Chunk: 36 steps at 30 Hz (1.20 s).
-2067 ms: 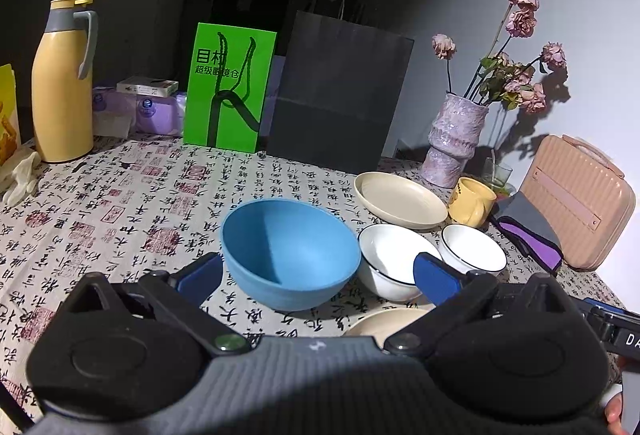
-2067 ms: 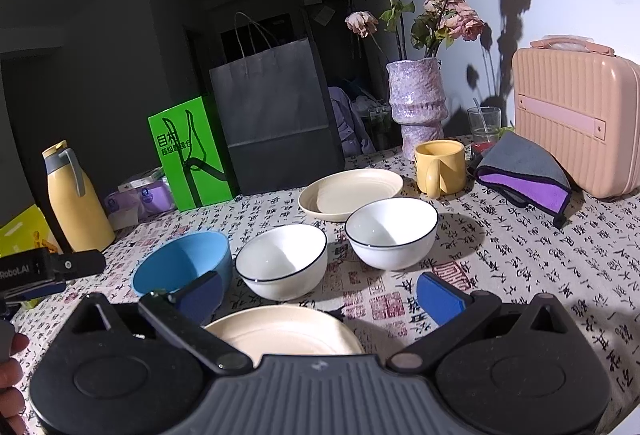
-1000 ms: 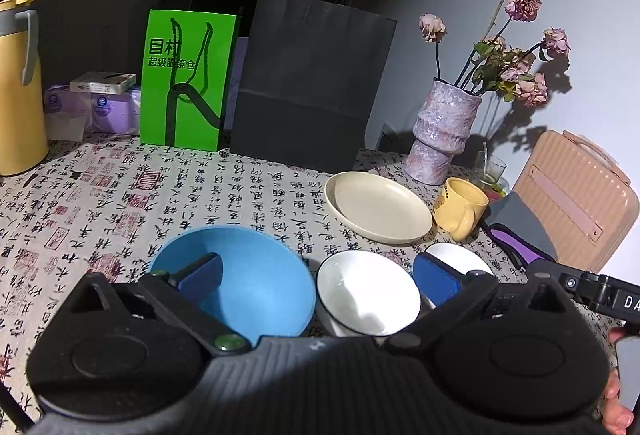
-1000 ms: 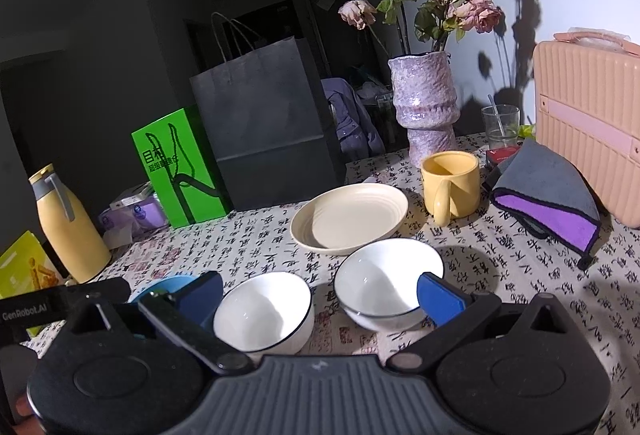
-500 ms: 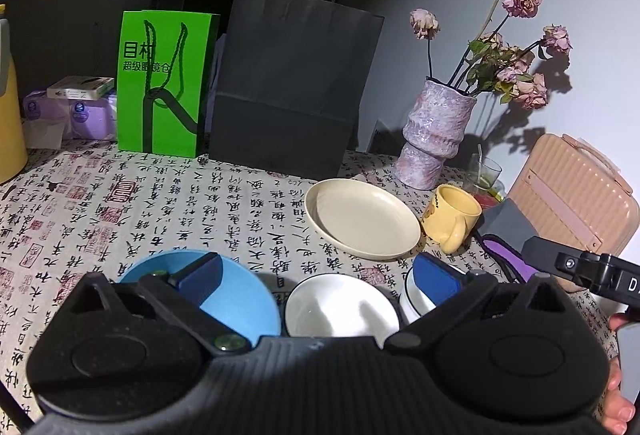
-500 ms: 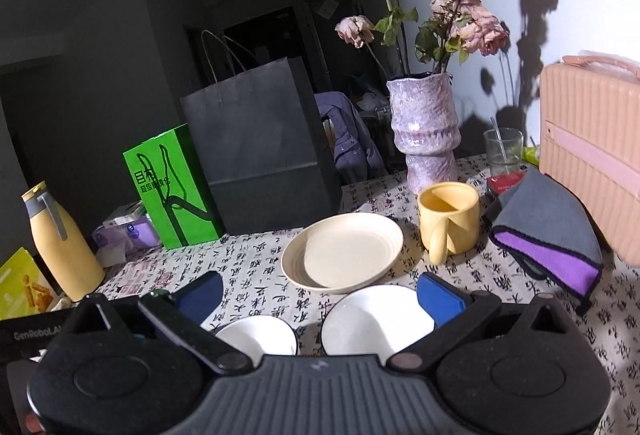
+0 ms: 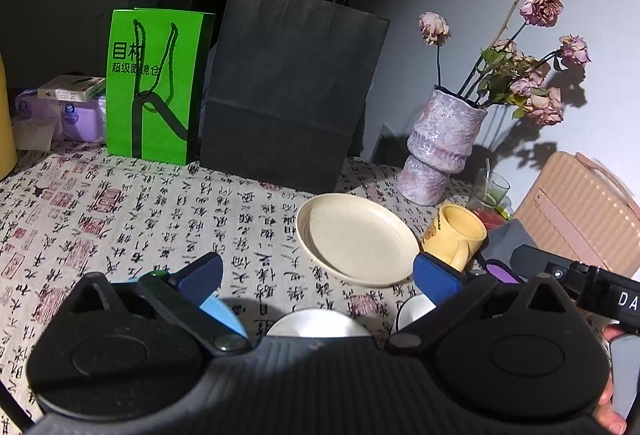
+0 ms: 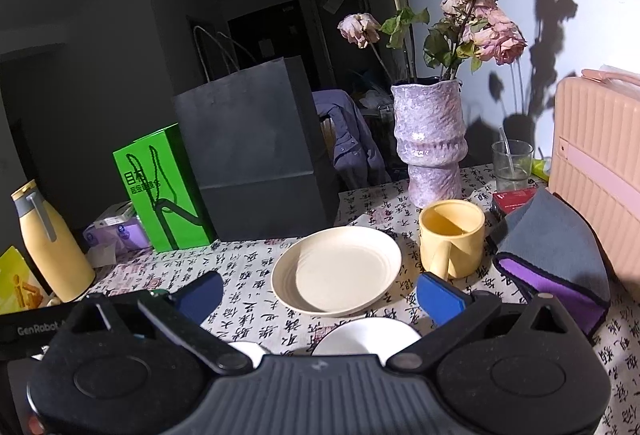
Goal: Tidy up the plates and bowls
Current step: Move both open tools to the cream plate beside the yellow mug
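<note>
Approaching cream plate (image 8: 336, 271) at far centre: right gripper (image 8: 320, 293) and left gripper (image 7: 318, 273) both spread, empty. Next: pinch plate rim, avoid yellow mug (image 8: 452, 237) right.

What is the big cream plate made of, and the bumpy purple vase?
The cream plate looks like matte ceramic or maybe plastic: dull surface, faint rings, no sharp glare. The purple vase looks like glazed pottery: lumpy, hand-shaped walls with small shiny highlights. Neither can be told for sure.
</note>
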Each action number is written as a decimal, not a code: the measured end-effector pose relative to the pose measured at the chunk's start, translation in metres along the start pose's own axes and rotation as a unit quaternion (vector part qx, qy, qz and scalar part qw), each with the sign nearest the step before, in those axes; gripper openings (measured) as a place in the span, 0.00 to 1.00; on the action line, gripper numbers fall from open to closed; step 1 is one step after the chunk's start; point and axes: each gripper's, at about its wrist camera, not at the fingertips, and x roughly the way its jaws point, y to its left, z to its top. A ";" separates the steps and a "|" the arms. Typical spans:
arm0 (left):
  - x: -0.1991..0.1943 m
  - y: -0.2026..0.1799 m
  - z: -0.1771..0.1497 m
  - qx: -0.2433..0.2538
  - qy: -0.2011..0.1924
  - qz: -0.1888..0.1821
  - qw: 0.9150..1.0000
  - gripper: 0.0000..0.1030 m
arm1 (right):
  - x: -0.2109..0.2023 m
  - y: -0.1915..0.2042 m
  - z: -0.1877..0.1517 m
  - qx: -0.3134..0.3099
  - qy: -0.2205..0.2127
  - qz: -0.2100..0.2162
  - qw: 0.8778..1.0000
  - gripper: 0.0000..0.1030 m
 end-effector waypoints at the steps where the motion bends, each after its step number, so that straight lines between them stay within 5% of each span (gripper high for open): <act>1: 0.002 -0.002 0.002 0.000 0.000 0.001 1.000 1.00 | 0.003 -0.001 0.002 0.000 0.001 -0.001 1.000 1.00; 36: 0.114 -0.014 0.061 -0.037 0.032 0.106 0.993 1.00 | 0.125 -0.038 0.044 0.040 0.062 -0.009 0.997 1.00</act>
